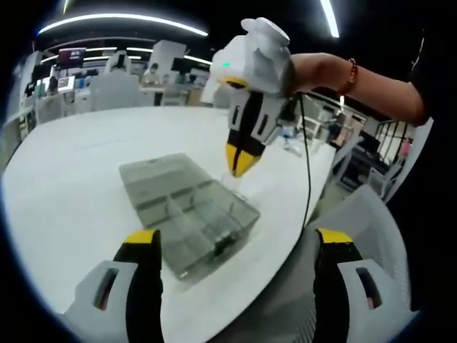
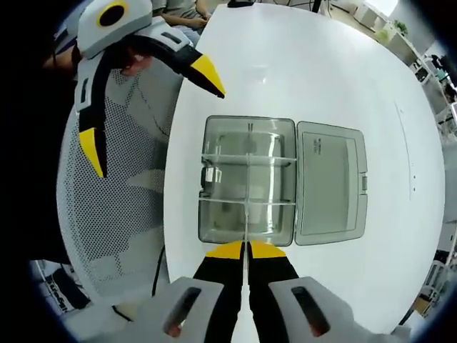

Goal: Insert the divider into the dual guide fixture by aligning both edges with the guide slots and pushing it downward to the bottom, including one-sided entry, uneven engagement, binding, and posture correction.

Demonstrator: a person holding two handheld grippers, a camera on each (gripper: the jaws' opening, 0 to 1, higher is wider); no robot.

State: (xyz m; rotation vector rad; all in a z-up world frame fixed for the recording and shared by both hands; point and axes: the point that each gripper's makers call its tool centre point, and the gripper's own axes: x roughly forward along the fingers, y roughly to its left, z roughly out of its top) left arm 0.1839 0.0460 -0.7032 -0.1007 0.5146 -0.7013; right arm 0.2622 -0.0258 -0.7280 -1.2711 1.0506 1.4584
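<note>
Yellow-tipped jaws of the right gripper [image 2: 246, 250] rise from the bottom centre of the right gripper view, pressed together on a thin clear divider [image 2: 246, 214] that stands edge-on between them. That divider reaches up into the clear plastic organizer box [image 2: 214, 182] lying at the middle of the frame on a white table [image 2: 314, 78]. The box's hinged lid [image 2: 332, 182] lies open flat to the right of the compartments, and two cross partitions split the tray.

Along the bottom of the left gripper view, the left gripper [image 1: 239, 246] has its jaws spread wide apart, holding nothing, with the box [image 1: 189, 211] between and above them. Upper centre there, the right gripper [image 1: 241, 163] points down at the box's far right edge, held by a person's hand [image 1: 314, 71] wearing a beaded bracelet [image 1: 350, 75]. A white mesh chair [image 2: 114, 214] fills the left of the right gripper view.
</note>
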